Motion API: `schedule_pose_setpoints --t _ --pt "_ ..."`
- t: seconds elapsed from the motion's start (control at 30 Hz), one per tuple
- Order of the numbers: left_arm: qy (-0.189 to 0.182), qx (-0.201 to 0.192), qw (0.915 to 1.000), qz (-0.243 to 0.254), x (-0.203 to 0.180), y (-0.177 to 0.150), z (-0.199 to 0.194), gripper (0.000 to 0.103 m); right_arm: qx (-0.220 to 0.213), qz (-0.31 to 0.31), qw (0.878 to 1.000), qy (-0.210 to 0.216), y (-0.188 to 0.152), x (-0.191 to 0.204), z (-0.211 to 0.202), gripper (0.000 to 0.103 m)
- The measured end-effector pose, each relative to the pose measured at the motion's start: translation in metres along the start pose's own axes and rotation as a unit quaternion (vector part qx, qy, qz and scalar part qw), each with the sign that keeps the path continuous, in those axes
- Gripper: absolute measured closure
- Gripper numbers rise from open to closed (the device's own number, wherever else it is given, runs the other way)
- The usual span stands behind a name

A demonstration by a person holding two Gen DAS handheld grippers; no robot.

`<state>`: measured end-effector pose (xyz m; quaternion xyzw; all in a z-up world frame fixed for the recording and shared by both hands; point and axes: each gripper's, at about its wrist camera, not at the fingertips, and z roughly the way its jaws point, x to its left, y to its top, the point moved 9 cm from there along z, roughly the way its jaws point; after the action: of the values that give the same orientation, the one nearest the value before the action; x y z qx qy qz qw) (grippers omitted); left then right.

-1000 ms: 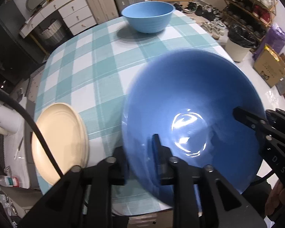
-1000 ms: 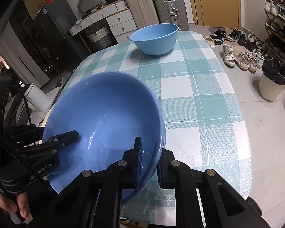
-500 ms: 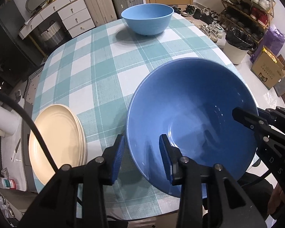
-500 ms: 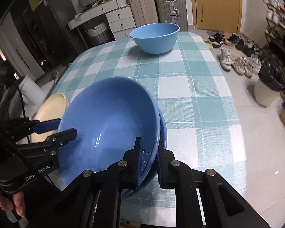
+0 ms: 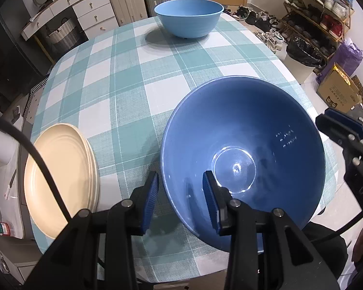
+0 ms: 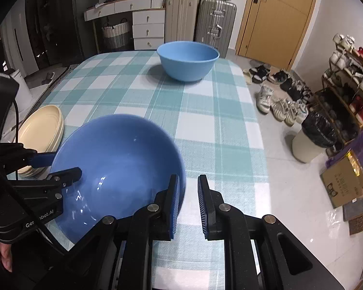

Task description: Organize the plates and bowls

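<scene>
Left wrist view: dark blue bowl (image 5: 242, 149) now on tabletop (image 5: 123, 77) | I've spread both claws, left claw (image 5: 180, 193) and right claw (image 6: 187, 200), gripping nothing | bowl released; light blue bowl (image 5: 188, 17) next.

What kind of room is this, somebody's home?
Most likely a lived-in home, a dining spot near the entrance: a checked table with bowls, suitcases against the wall, and a shoe rack by the door.
</scene>
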<state>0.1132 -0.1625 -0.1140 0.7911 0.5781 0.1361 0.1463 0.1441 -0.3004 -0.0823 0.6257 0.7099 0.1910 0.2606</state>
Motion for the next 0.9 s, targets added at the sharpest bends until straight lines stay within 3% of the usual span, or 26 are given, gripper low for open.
schedule_pose_setpoints --t 0.1,0.27,0.33,0.4,0.53,0.6,0.7,0.8,0.87,0.9 --pt "-0.015 -0.008 0.9998 -0.005 0.000 0.001 0.000 0.065 -0.017 0.024 0.999 0.016 0.004 -0.005 -0.003 0.084" --pt "-0.022 -0.042 0.9986 -0.022 0.006 0.005 -0.005 0.061 -0.056 0.084 0.993 0.065 0.012 -0.007 -0.012 0.062" --pt "-0.020 -0.069 0.9968 -0.035 0.011 0.009 -0.010 0.058 -0.072 0.090 0.991 0.074 0.016 -0.002 -0.015 0.053" --pt "-0.009 -0.100 0.9940 -0.044 0.017 0.013 -0.018 0.058 -0.090 0.083 0.990 0.073 0.020 0.004 -0.020 0.050" --pt "-0.027 -0.153 0.9861 -0.059 0.024 0.018 -0.033 0.055 -0.151 0.081 0.982 0.085 0.026 0.018 -0.033 0.025" --pt "-0.031 -0.178 0.9811 -0.067 0.028 0.020 -0.040 0.055 -0.183 0.090 0.975 0.090 0.027 0.021 -0.040 0.018" --pt "-0.037 -0.202 0.9743 -0.093 0.036 0.024 -0.045 0.055 -0.223 0.115 0.962 0.109 0.028 0.022 -0.047 0.014" --pt "-0.040 -0.228 0.9682 -0.095 0.037 0.026 -0.052 0.054 -0.232 0.113 0.959 0.120 0.033 0.024 -0.051 0.014" --pt "-0.034 -0.250 0.9635 -0.090 0.038 0.026 -0.059 0.040 -0.247 0.113 0.955 0.117 0.032 0.022 -0.056 0.010" --pt "-0.032 -0.260 0.9610 -0.090 0.039 0.025 -0.063 0.022 -0.248 0.114 0.955 0.117 0.031 0.021 -0.057 0.007"
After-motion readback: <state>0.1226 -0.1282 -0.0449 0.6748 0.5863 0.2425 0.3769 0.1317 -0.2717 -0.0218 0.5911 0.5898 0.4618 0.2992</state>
